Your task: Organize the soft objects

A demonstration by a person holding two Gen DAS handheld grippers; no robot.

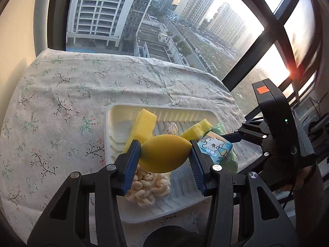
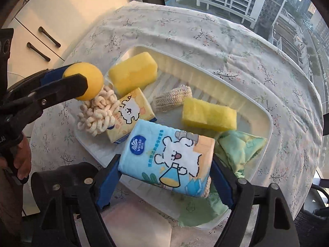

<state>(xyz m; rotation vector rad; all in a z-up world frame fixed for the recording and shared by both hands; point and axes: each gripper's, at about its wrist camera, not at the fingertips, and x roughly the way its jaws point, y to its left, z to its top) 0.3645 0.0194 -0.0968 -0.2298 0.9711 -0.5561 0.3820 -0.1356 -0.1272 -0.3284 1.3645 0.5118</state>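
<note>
My left gripper (image 1: 164,145) is shut on a yellow egg-shaped sponge (image 1: 164,154) and holds it above the near left corner of a white tray (image 1: 109,121). In the right wrist view the egg sponge (image 2: 88,80) hangs over a cream chenille puff (image 2: 95,113). My right gripper (image 2: 165,160) points steeply down, shut on a blue tissue pack (image 2: 168,156) over the tray's (image 2: 267,121) near side. In the tray lie two yellow sponge blocks (image 2: 133,72) (image 2: 207,113), a loofah pad (image 2: 172,98), a yellow tissue pack (image 2: 129,115) and a green cloth (image 2: 238,150).
The tray rests on a table under a floral cloth (image 2: 226,41), which drops off at the far edge by a large window (image 1: 144,20). A cabinet with two dark handles (image 2: 41,43) stands to the left. A person's hand (image 2: 22,158) grips the left tool.
</note>
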